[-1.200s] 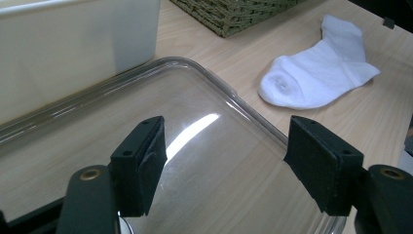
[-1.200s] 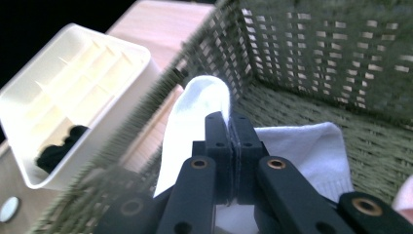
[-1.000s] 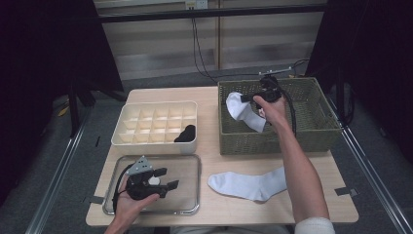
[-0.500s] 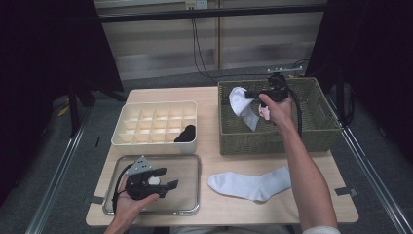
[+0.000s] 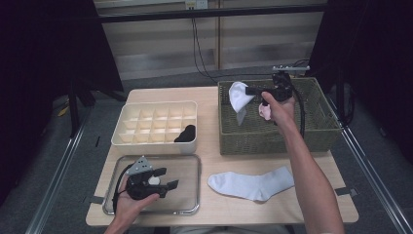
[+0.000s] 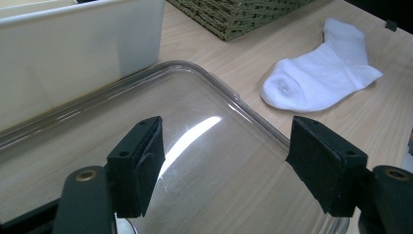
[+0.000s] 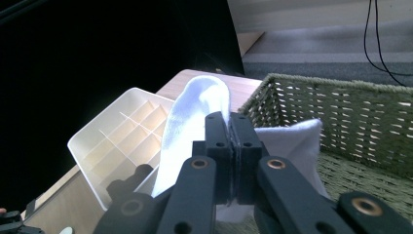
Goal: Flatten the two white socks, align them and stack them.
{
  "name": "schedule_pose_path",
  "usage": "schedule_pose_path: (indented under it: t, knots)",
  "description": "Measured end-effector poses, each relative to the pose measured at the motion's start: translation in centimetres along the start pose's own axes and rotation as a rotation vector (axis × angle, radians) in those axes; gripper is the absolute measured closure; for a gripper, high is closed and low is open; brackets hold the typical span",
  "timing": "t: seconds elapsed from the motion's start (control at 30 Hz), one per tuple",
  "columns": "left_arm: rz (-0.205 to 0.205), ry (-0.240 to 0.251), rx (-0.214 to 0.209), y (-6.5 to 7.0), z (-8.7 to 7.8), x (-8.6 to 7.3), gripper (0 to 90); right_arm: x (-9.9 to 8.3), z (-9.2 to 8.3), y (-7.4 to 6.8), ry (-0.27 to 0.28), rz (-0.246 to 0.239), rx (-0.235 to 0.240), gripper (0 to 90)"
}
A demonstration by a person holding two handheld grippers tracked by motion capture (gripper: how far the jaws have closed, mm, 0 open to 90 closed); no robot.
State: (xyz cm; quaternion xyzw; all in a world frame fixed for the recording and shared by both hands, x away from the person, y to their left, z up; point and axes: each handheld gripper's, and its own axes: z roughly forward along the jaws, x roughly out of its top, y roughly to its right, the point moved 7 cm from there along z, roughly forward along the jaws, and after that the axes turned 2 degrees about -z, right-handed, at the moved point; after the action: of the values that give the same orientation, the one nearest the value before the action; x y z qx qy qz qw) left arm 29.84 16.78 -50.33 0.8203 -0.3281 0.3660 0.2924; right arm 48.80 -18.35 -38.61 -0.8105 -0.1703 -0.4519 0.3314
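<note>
The pale wooden desk (image 5: 214, 146) carries an olive woven rectangular basket (image 5: 311, 136), the landmark here. Left of the basket sits a cream plastic divided organiser box (image 5: 146, 122) with a small dark item (image 5: 185, 133) in one near cell. In front of the basket lies a flat white sock (image 5: 251, 184); farther left of it, a clear plastic tray (image 5: 187, 195). Above the basket's left rim, the right claw (image 5: 249, 90) is clenched on a second white sock (image 5: 238, 97), which hangs over the basket. Over the tray, the left claw (image 5: 165, 178) stands released, nothing between its pads.
</note>
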Motion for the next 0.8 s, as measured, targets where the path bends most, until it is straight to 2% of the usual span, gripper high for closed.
schedule_pose_path:
  t: [0.13, 0.43, 0.8]
  knots:
    - [0.005, -0.003, 0.001, 0.0, 0.0, 0.0, 29.1, 0.3, -0.4, -0.4, 0.036, -0.002, 0.008, 88.3]
    - [0.001, -0.005, 0.004, 0.0, 0.2, 0.0, 29.3, 0.8, -1.7, -0.8, 0.067, 0.002, 0.007, 88.3]
    - [0.008, -0.010, 0.001, 0.1, 0.2, -0.1, 29.3, 1.6, -3.3, -1.4, 0.104, -0.003, -0.019, 88.2]
